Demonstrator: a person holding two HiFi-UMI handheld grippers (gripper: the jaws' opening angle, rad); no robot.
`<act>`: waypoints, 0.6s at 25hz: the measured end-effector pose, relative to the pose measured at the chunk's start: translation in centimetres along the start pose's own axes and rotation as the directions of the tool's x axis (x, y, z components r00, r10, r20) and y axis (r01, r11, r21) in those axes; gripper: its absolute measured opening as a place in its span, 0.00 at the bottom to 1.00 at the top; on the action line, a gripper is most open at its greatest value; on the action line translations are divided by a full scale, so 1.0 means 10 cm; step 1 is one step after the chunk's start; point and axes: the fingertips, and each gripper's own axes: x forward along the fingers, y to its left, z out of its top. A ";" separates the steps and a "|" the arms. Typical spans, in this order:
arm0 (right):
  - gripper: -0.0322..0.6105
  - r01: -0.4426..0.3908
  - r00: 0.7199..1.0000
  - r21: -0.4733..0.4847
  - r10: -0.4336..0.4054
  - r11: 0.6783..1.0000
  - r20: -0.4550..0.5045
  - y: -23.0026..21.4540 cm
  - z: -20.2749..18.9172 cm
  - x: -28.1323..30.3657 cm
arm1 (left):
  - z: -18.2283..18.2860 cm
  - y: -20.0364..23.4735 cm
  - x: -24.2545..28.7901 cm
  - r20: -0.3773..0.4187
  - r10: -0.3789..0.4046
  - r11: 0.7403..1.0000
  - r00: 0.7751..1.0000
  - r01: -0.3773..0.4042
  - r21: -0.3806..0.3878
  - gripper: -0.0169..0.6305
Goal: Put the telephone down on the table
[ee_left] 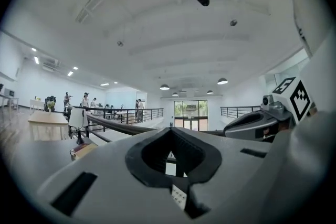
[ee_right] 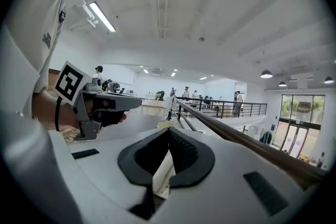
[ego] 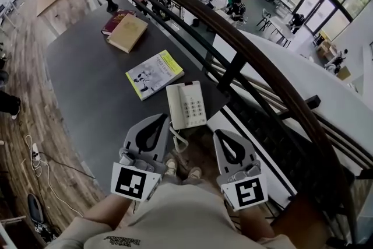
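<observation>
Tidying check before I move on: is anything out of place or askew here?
The telephone sits at the table's near corner, slightly askew, its cord dangling over the edge. Nothing looks spilled or damaged.

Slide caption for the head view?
White telephone on the table corner; left gripper and right gripper shut and empty.

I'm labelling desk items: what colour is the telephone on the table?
White, keypad included. The telephone shows best in the head view.
</observation>
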 end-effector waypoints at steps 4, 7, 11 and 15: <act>0.05 -0.007 1.000 0.018 0.008 1.000 -0.012 0.05 -0.13 -0.07 | -0.10 -0.12 -0.06 -0.014 -0.008 0.999 1.000 0.008 0.036 0.03; 0.05 -0.002 1.000 0.040 0.003 0.999 -0.007 0.06 -0.13 -0.06 | -0.17 -0.09 -0.03 -0.040 0.009 1.000 0.999 -0.008 0.026 0.03; 0.05 -0.007 1.000 0.027 0.007 1.000 0.005 0.06 -0.08 -0.06 | -0.16 -0.07 -0.01 -0.045 0.012 0.999 0.999 -0.011 0.031 0.03; 0.05 -0.004 1.000 0.029 0.004 1.000 0.010 0.05 -0.06 -0.06 | -0.18 -0.06 0.00 -0.060 0.006 0.999 0.998 -0.004 0.041 0.03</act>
